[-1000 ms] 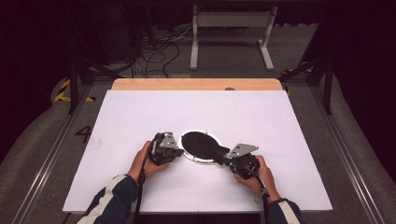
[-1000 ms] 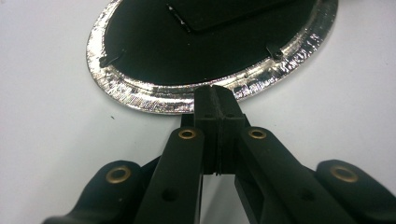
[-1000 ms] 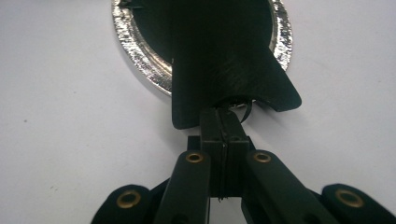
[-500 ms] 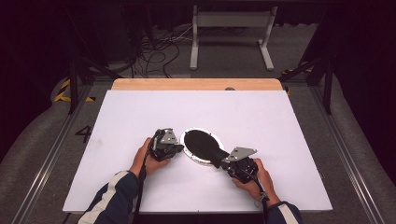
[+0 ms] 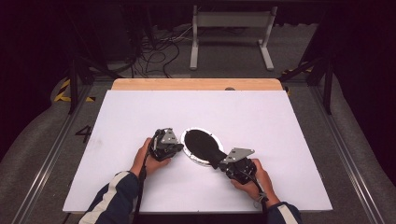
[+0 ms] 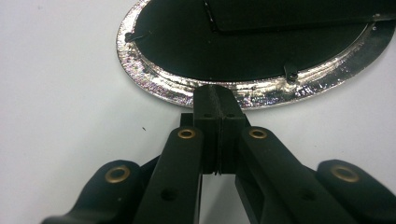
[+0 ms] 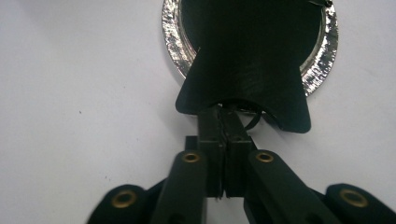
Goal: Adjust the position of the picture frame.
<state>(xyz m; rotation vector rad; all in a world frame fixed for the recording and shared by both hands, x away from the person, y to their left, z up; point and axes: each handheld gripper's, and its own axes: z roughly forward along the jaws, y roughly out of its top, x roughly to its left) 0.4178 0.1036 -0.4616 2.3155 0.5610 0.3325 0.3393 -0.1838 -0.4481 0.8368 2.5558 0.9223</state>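
Silver, rough and glittering, the rim of the round frame (image 6: 154, 86) comes out in the left claw (image 6: 218, 95) view, with small clips around its black centre; from above it reads as a white ring. That claw's jaws are pressed together at the rim's edge; whether they pinch it, I cannot tell. The right claw (image 7: 223, 122) pinches the flared black flap (image 7: 243, 88) overhanging the frame. The frame lies near the front edge of the white desk (image 5: 243, 112), about midway along it. Cables (image 5: 159, 51) sprawl on the grey floor beyond.

ring (image 6: 154, 86): shiny rough metal | flap (image 7: 243, 70): matt black | table (image 5: 261, 116): matt white
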